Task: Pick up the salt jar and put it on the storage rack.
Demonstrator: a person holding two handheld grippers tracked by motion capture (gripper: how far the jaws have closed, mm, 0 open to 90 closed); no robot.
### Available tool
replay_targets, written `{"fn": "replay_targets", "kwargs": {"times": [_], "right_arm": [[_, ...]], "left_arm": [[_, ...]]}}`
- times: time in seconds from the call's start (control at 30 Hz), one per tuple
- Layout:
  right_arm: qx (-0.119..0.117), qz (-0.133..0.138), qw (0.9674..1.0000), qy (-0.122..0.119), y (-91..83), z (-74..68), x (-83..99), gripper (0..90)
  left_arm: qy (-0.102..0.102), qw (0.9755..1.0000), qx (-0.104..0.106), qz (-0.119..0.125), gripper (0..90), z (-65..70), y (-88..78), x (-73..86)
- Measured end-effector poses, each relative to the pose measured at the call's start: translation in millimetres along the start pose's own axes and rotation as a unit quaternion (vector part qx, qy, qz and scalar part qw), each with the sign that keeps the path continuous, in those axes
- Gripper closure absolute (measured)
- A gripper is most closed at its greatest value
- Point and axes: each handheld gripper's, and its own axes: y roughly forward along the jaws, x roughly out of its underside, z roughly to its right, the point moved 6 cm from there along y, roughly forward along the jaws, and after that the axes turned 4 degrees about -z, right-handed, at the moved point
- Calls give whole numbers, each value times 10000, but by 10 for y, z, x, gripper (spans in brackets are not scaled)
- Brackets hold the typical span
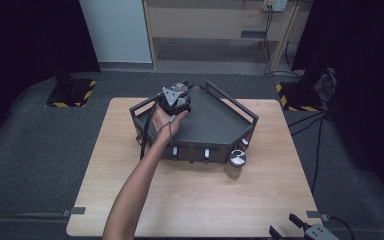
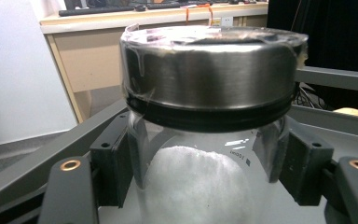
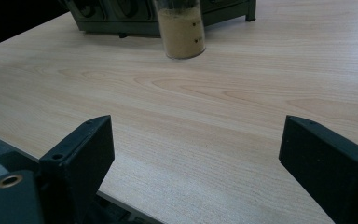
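A glass jar (image 2: 200, 186) with a steel lid (image 2: 212, 70) and white powder inside stands at the back left of a dark grey railed tray (image 1: 215, 120). My left gripper (image 2: 200, 168) is shut on the jar's glass body just under the lid, one pad on each side. In the high view a hand holds that gripper (image 1: 176, 100) over the tray's back left corner, with the jar's lid (image 1: 180, 88) beyond it. A second jar (image 1: 237, 162) holding tan powder (image 3: 182, 30) stands on the table against the tray's front. My right gripper (image 3: 191, 158) is open above the table's near right edge (image 1: 283, 225).
The tray sits mid-table on a light wooden tabletop (image 1: 190, 195) and has small knobs (image 1: 206, 152) on its front face. Black cables (image 1: 320, 135) run over the grey floor at the right. A wooden shelf unit (image 1: 215, 30) stands behind the table.
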Motion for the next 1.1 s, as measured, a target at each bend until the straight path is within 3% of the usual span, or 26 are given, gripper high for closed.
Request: {"fn": "replay_targets", "kwargs": {"times": [0.23,0.3,0.4,0.63,0.8,0.93,1.1], "right_arm": [[-8,1,10000,-5,-3,3,0,106],[-11,-1,10000,-4,-3,4,2,106],[-15,-5,10000,-6,-3,4,1,106],[-30,3,10000,-9,-7,-1,-3,105],[-28,37,10000,-15,-22,-7,-10,105],[-22,44,10000,-15,-30,-9,-14,106],[-4,61,10000,-34,-41,-9,-15,105]], "left_arm": [[-31,10000,-39,42,296,2,-13,33],[45,9999,-71,80,290,12,-19,37],[-20,9996,-144,258,240,44,-35,22],[162,9996,-181,149,194,81,-86,-40],[123,9997,-208,91,177,89,-119,-52],[-42,9998,-198,34,177,92,-157,-87],[4,9997,-226,52,177,99,-215,-104]]}}
